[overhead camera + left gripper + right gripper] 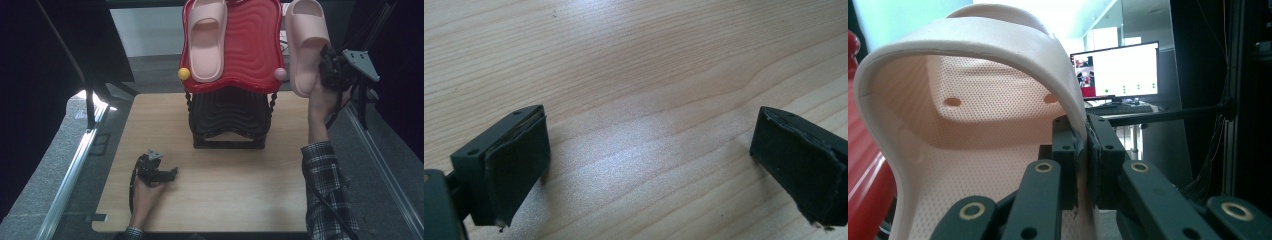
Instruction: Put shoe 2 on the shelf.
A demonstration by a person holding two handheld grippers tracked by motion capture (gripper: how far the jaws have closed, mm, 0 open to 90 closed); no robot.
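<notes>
Counter point(210, 200): light wood grain, bare across its near half.
Monitor point(1120, 70): lit, at about 1 o'clock in the right gripper view, standing well behind the scene.
Metal rails point(70, 175): along the floor at 9 and 3 o'clock of the counter.

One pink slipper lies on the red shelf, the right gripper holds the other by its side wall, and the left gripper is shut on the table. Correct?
Not quite: the left gripper is open, its jaws wide apart over the bare table, as the left gripper view shows. The rest stands.
</notes>
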